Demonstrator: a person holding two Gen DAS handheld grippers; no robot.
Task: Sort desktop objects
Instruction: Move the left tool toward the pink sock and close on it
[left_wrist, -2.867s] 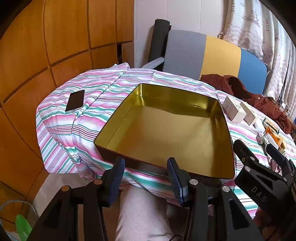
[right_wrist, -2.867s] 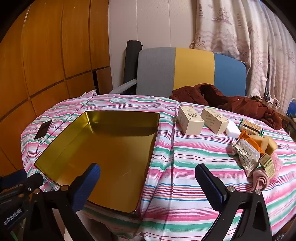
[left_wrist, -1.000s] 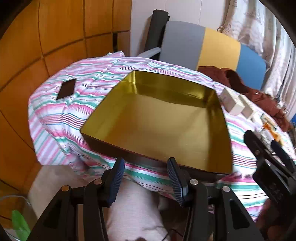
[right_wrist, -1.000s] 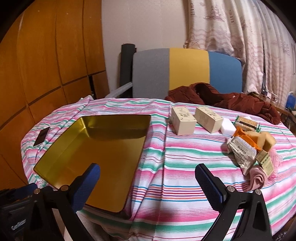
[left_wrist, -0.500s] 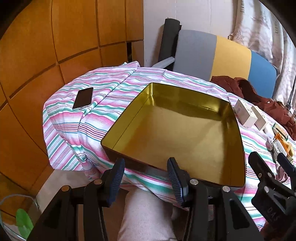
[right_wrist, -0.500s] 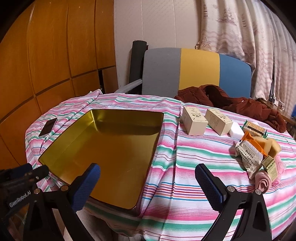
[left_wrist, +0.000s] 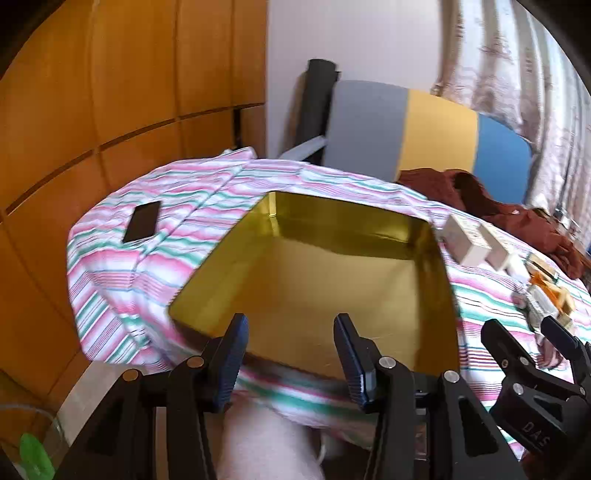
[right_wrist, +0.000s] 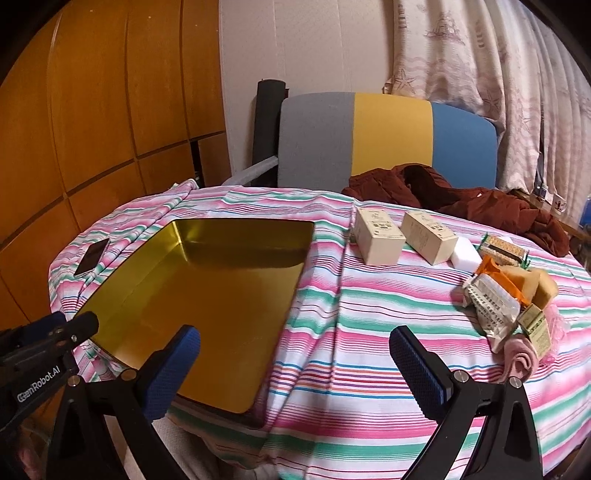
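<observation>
Both grippers hover at the table's near edge, jaws apart, holding nothing. Left gripper (left_wrist: 291, 354) faces the gold tin (left_wrist: 314, 288); right gripper (right_wrist: 295, 354) looks toward two boxes (right_wrist: 376, 240) well beyond it.

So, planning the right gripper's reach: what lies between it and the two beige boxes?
Only bare striped tablecloth lies between the open right gripper and the two beige boxes, as the right wrist view shows; the gold tin sits off to the left.
</observation>
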